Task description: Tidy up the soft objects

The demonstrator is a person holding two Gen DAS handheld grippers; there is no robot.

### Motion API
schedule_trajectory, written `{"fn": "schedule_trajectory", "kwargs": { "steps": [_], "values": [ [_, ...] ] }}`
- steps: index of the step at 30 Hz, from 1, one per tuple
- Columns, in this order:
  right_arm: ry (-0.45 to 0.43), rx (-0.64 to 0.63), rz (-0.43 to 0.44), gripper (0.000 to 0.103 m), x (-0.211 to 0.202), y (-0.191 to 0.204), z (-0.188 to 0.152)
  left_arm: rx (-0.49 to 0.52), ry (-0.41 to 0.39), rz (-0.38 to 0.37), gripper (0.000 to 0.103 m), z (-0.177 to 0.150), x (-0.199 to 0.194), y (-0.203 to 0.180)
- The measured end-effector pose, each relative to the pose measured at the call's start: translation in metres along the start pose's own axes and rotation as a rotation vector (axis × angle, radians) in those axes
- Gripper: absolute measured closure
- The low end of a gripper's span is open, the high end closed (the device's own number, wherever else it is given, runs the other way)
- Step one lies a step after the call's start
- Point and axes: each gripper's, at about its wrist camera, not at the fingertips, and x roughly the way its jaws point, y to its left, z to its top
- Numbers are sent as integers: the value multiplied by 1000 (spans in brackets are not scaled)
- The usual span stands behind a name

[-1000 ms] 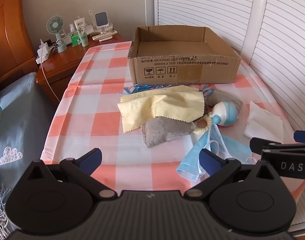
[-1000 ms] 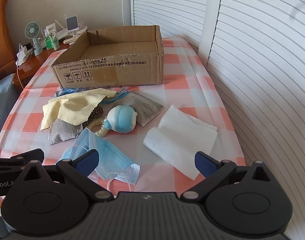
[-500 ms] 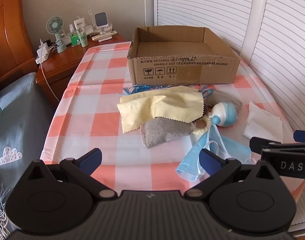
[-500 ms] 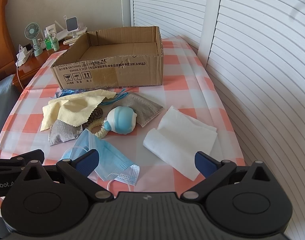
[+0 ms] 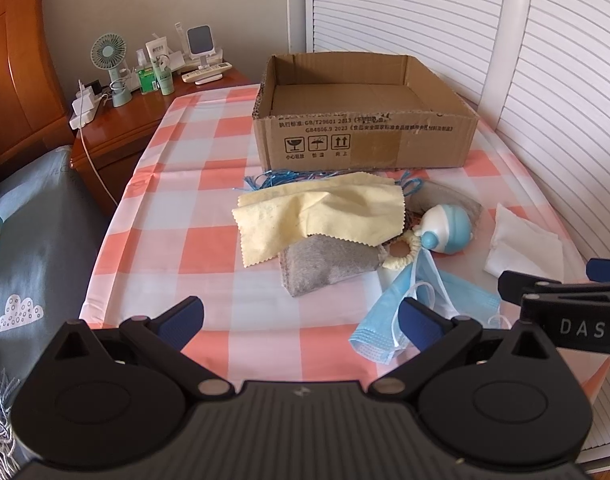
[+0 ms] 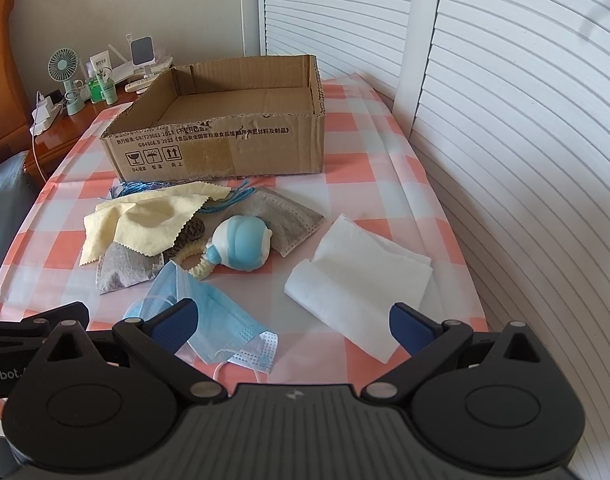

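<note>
An open, empty cardboard box point(image 5: 365, 138) point(image 6: 225, 156) stands at the back of the checked table. In front of it lie a yellow cloth point(image 5: 325, 212) point(image 6: 141, 220), a grey pouch point(image 5: 325, 268) point(image 6: 123, 268), a second grey pouch point(image 6: 285, 216), a blue-white plush toy with a cream ring point(image 5: 449, 230) point(image 6: 241, 246), a blue face mask point(image 5: 401, 312) point(image 6: 221, 312), a white folded cloth point(image 5: 525, 248) point(image 6: 361, 280) and blue string point(image 5: 281, 178). My left gripper point(image 5: 301, 322) is open and empty at the front edge. My right gripper point(image 6: 295, 322) is open and empty above the mask and white cloth.
A wooden nightstand point(image 5: 117, 128) with a fan, bottles and chargers stands at the far left. A bed point(image 5: 29, 240) lies along the table's left side. White louvred doors point(image 6: 505, 120) close off the right side and back.
</note>
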Motion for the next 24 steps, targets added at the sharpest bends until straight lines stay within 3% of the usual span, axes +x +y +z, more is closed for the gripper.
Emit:
{"fn": "schedule_trajectory", "kwargs": {
  "steps": [24],
  "values": [
    [-50,-37,17,0,5,-20,-2,40,-11,-50,1,-4,12,-1]
  ]
}}
